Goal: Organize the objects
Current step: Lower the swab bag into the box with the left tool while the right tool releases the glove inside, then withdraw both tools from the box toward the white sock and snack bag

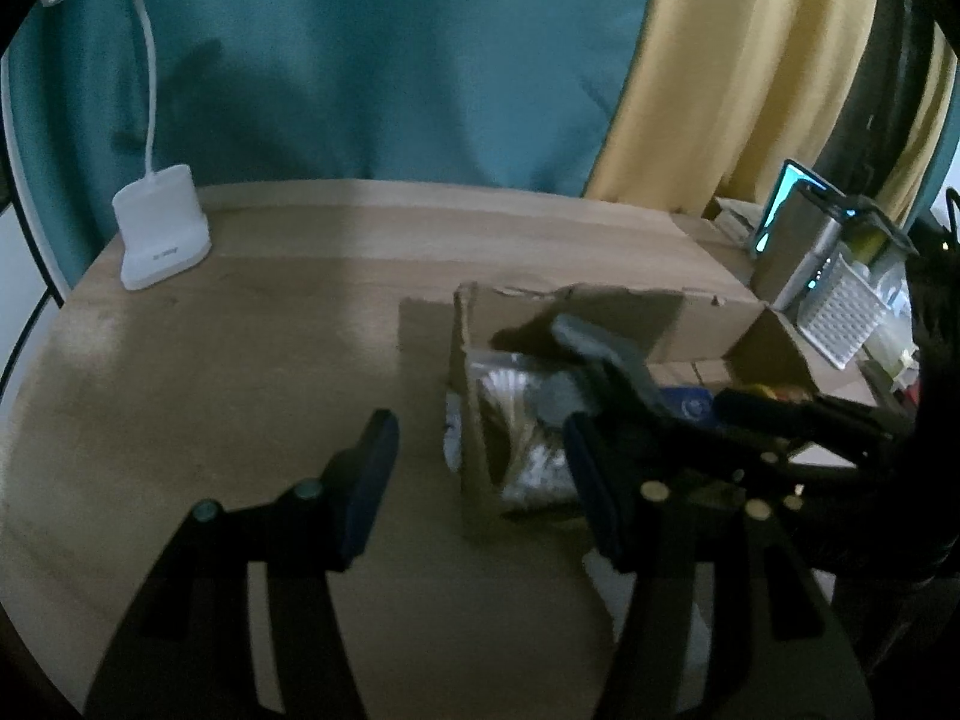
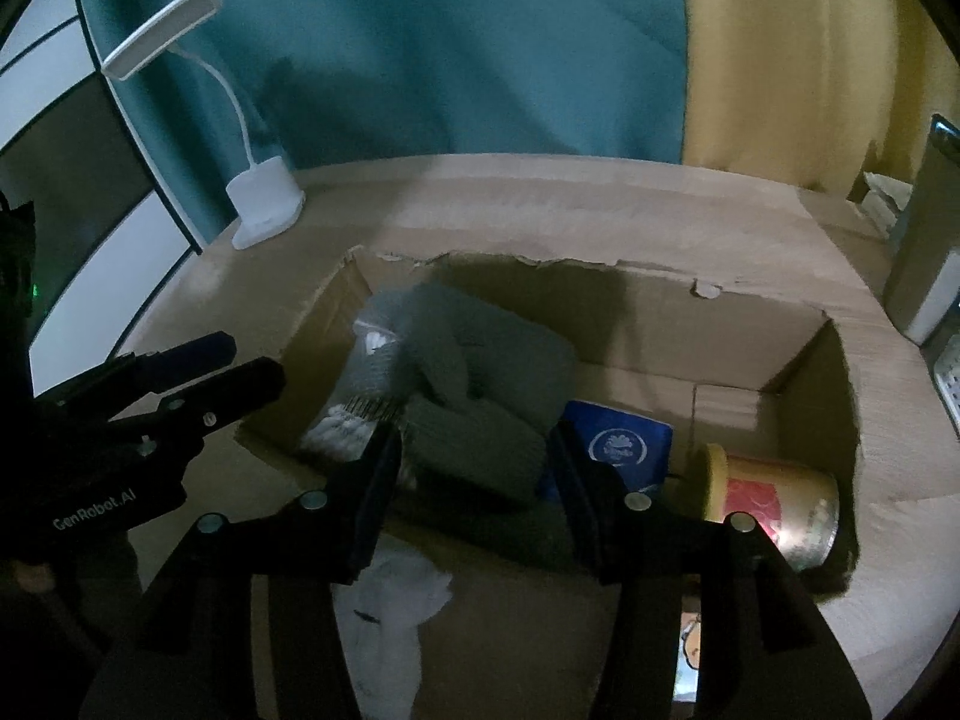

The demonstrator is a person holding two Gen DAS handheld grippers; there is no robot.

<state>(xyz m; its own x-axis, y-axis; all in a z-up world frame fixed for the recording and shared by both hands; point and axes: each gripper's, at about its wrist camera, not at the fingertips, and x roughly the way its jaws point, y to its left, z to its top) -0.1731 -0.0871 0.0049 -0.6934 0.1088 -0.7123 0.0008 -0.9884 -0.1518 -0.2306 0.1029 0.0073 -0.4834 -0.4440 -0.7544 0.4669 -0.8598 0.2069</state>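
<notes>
The cardboard box (image 1: 606,360) sits open on the wooden table (image 1: 210,390) in the left wrist view, toward the right, with a grey cloth (image 1: 591,348) and a shiny packet (image 1: 528,420) showing inside. The left gripper (image 1: 480,468) hovers low beside the box's near-left corner, its fingers spread wide with nothing between them. A white desk lamp (image 1: 162,228) stands at the far left of the table.

In the right wrist view the box (image 2: 600,312) fills the middle. Inside lie the grey cloth (image 2: 480,384), a blue packet (image 2: 624,444) and a tin with a yellow lid (image 2: 774,510) on its side. The right gripper (image 2: 477,480) hangs over the near edge, fingers apart, with the cloth between them; whether they touch it I cannot tell. Something white (image 2: 390,618) lies below the gripper, seemingly outside the box.

Several things are already in the box, so the sorting looks well advanced; the white item probably remains.
</notes>
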